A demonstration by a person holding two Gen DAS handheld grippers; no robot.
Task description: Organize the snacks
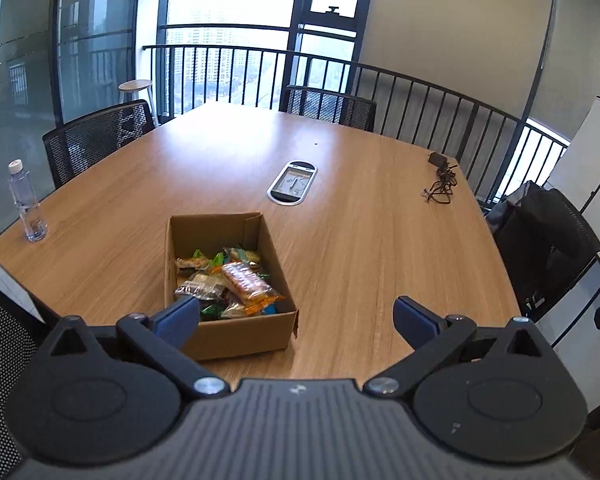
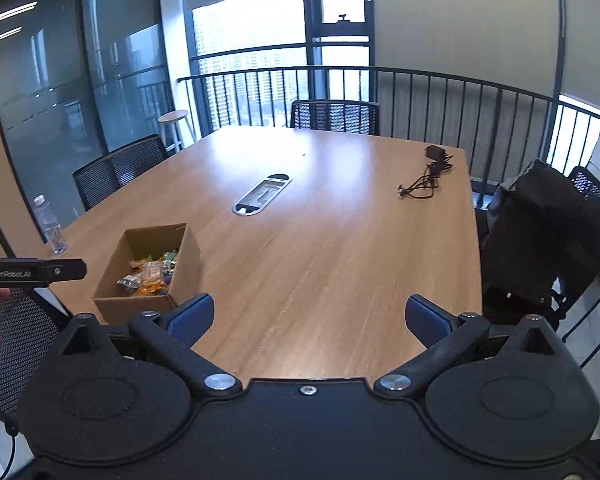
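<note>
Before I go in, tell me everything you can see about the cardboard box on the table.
The cardboard box is plain brown, rectangular and open-topped, with one short flap standing at its far right corner. It sits flat near the close edge of the wooden table. Its lower part holds a loose pile of wrapped snacks, orange, green and clear packets; the far end shows bare floor. Nothing else touches it; both grippers are apart from it.

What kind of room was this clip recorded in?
Most likely an office meeting room: a long wooden conference table with an oval metal cable port, black mesh office chairs around it, and frosted glass partition walls.
</note>
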